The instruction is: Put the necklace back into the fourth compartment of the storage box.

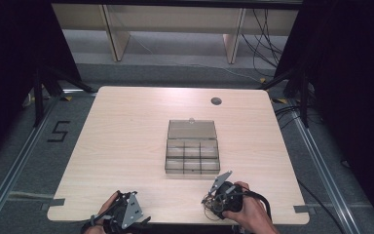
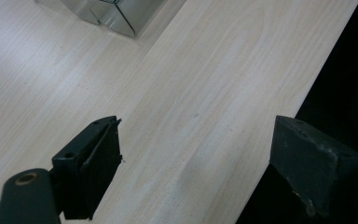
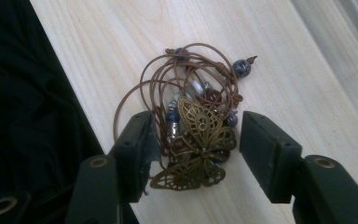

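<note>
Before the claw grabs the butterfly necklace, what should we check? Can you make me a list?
1. Necklace sits between the right gripper fingers: ok, butterfly pendant is in the gap.
2. Fingers pressing on it: not ok, a gap shows on one side; the other side touches cord only.
3. All cord loops inside the grip: not ok, loops and beads spread beyond the fingers.
4. Box lid open: ok, folded back, compartments showing.
5. Compartments free for it: cannot tell, too small to see.
6. Left gripper out of the way: ok, open over bare table.
</note>
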`<move>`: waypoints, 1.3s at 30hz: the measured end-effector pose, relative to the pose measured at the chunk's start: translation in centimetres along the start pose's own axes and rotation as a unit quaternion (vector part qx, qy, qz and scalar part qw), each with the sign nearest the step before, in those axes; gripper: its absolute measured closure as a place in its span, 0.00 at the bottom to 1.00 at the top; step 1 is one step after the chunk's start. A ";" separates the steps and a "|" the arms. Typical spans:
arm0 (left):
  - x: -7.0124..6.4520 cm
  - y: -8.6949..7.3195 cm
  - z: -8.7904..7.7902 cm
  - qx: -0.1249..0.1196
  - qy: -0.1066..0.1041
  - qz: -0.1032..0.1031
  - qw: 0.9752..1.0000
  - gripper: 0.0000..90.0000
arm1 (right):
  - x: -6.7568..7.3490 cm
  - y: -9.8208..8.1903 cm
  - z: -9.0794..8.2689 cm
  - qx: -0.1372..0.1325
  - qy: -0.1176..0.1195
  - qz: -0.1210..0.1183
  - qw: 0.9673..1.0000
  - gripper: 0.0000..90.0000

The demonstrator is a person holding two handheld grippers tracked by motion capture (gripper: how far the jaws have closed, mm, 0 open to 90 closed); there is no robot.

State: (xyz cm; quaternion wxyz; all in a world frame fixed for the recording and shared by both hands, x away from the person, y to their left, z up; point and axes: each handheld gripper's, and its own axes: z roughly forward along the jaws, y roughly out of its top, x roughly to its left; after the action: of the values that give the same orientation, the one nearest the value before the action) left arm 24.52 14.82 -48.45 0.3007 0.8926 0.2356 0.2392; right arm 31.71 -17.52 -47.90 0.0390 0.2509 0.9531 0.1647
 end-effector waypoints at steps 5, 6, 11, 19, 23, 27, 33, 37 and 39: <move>0.0 0.0 0.0 0.002 -0.001 0.003 1.000 0.18 | 0.2 0.2 0.3 0.012 0.001 -0.011 1.000 0.63; 0.0 0.0 0.0 0.001 -0.003 0.003 1.000 0.18 | 0.2 0.3 0.3 0.014 -0.003 -0.013 1.000 0.64; -0.1 0.1 0.0 0.002 -0.008 0.004 1.000 0.18 | 0.2 0.5 0.2 0.020 -0.009 -0.026 0.999 0.64; 0.1 0.0 -0.2 -0.001 -0.004 0.002 1.000 0.18 | 0.6 1.1 -2.8 -0.007 -0.034 -0.047 0.998 0.64; 0.0 0.0 -0.1 0.000 -0.002 0.003 1.000 0.18 | 0.6 1.7 -4.0 -0.014 -0.039 -0.064 0.997 0.65; 0.0 -0.1 0.0 0.001 -0.001 0.002 1.000 0.18 | 0.4 2.3 -4.8 -0.022 -0.041 -0.071 0.996 0.65; 0.0 -0.1 0.0 0.000 -0.001 0.000 1.000 0.18 | 0.3 3.8 -5.9 -0.011 -0.031 -0.076 0.997 0.65; 0.0 -0.1 0.1 0.001 -0.002 -0.001 1.000 0.18 | 0.0 5.1 -6.4 0.001 -0.020 -0.095 0.995 0.65; 0.0 -0.1 0.0 -0.001 -0.006 -0.002 1.000 0.18 | -0.3 5.9 -6.7 0.002 -0.016 -0.104 0.994 0.65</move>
State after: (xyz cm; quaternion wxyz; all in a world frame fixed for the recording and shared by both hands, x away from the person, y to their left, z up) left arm 24.49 14.89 -48.52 0.3031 0.8935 0.2353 0.2334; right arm 33.65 -14.83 -39.64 0.0707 0.1532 0.9736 0.1537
